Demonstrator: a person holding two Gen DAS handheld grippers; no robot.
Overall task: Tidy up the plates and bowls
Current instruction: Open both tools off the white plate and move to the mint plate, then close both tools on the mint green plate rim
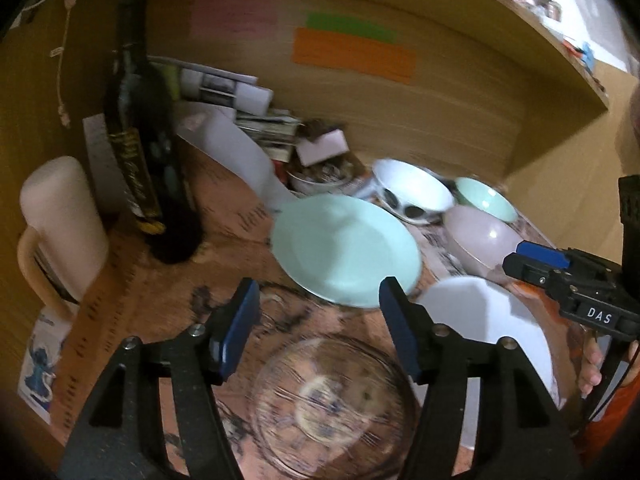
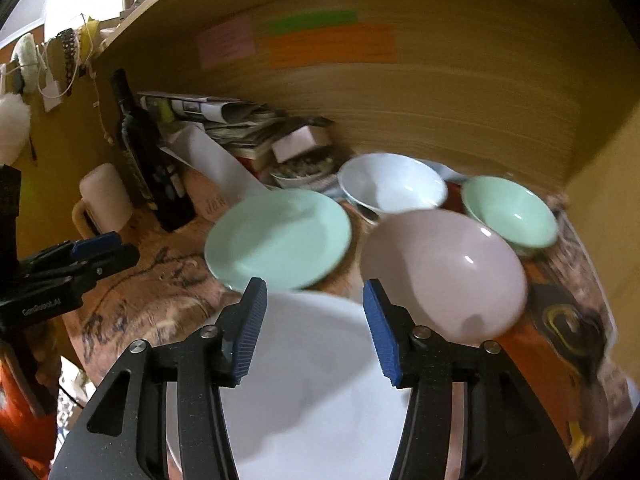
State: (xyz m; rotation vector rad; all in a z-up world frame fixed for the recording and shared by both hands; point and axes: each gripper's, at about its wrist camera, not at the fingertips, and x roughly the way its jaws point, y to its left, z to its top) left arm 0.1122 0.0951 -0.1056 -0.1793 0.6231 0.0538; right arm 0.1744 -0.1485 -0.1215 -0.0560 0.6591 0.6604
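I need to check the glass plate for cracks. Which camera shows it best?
The left wrist view: the clear glass plate lies right below the open left gripper, though motion-blurred. The right wrist view doesn't show it; the white plate fills its foreground.

Both grippers had black triangular frames, blue ribbed pads, silver screws; white "DAS" lettering on right one.

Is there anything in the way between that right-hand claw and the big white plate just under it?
Nothing visible. The right gripper is open right above the white plate, with only air between. The green plate and pink bowl lie just beyond the white plate, not in the path.
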